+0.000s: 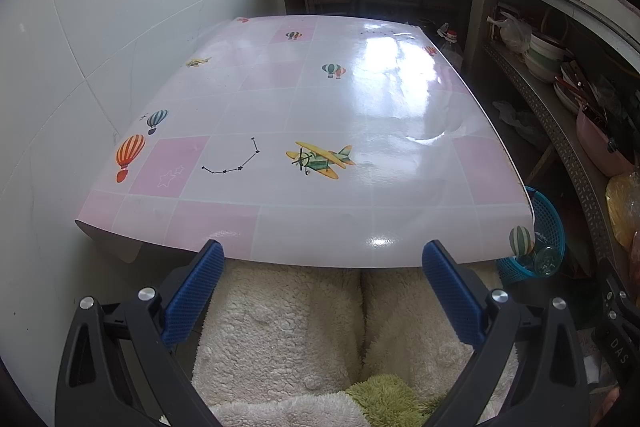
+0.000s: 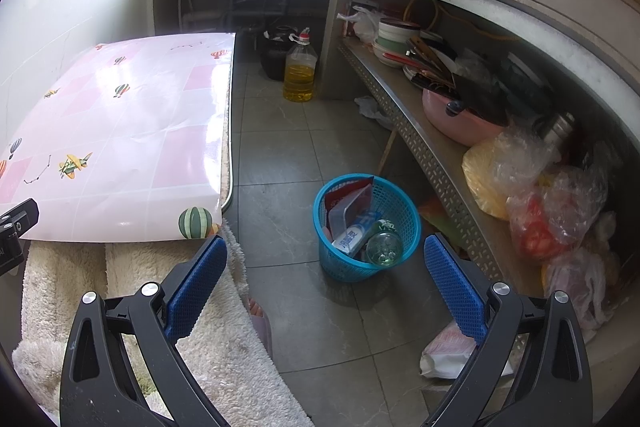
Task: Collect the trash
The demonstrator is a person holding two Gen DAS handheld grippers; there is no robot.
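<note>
Both claws are spread wide and hold nothing. The left claw [image 1: 320, 291] hangs at the lower centre of its view, over the person's fleecy lap, with its blue pads [image 1: 196, 291] just short of the near edge of the surface [image 1: 320, 131]. That surface, covered in a pink cloth printed with balloons and a small aeroplane, shows no litter anywhere on it.

The trash sits in the blue basket [image 2: 400, 203] on the floor [image 2: 280, 131], at the centre of the right wrist view and at the lower right edge of the left wrist view, just beside the corner of the surface. The right claw [image 2: 324, 291] hovers in the lower middle of its frame, above and short of the basket, not touching it.

Inside, a clear bottle [image 2: 384, 247] leans against the near wall, its round end facing the camera, so its long axis runs back and down into the basket. A white-and-blue packet [image 2: 352, 237] lies beside it, its long axis slanting from lower left to upper right. A red wrapper [image 2: 340, 197] and a clear sheet [image 2: 344, 215] stand upright against the far left wall.

Collection looks about finished. If anything remains, a crumpled white packet [image 2: 444, 351] on the floor at the lower right of the right view, by the shelf [image 2: 400, 115], may count. Approaching it well would mean dropping the right claw low, straddling a raised fold and closing gently before lifting.
</note>
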